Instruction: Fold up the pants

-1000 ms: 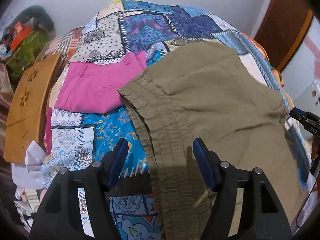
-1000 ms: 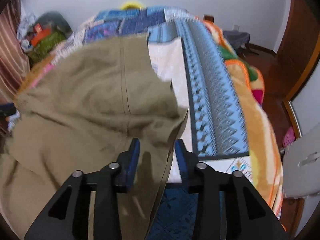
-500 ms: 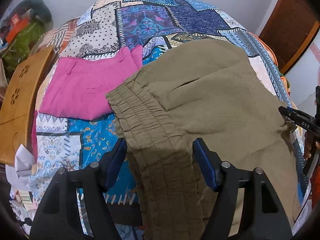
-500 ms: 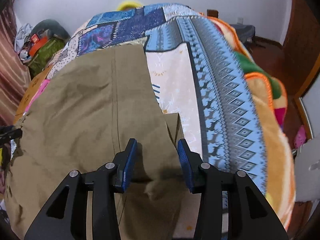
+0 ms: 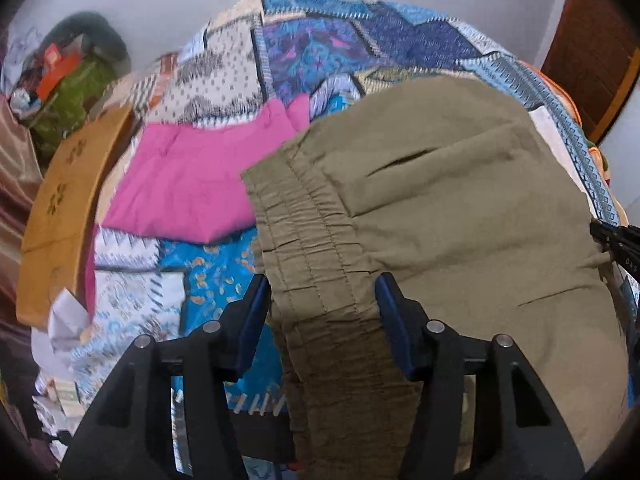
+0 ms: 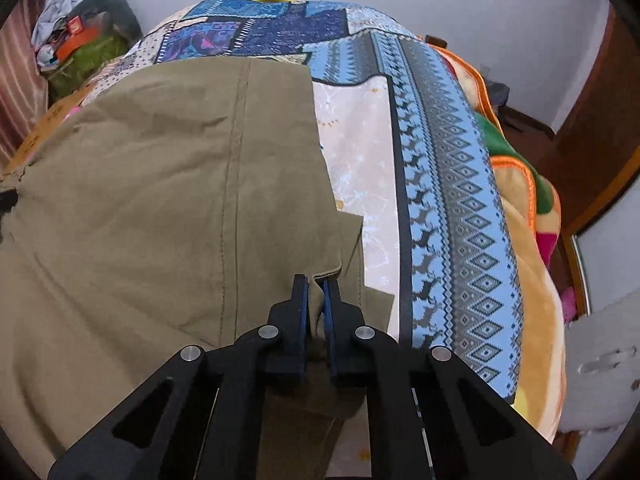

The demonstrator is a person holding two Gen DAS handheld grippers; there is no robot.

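Olive-green pants (image 5: pixel 460 208) lie spread on a patchwork bedspread (image 5: pixel 352 40). Their elastic waistband (image 5: pixel 312 256) runs between the fingers of my left gripper (image 5: pixel 322 312), which is open and astride it. In the right wrist view the pants (image 6: pixel 160 200) fill the left side. My right gripper (image 6: pixel 316 300) is shut on the edge of the pants near a leg hem. The right gripper's tip also shows in the left wrist view at the far right edge (image 5: pixel 616 236).
A folded pink garment (image 5: pixel 192 184) lies on the bed left of the pants. A wooden headboard (image 5: pixel 60 216) stands at the left. A green bag with clutter (image 6: pixel 84 52) sits in the far corner. An orange-edged blanket (image 6: pixel 520 208) hangs over the bed's right side. A brown door (image 5: pixel 596 40) is at the right.
My right gripper has closed on the pants' edge. My left gripper has moved forward over the waistband and stays open.
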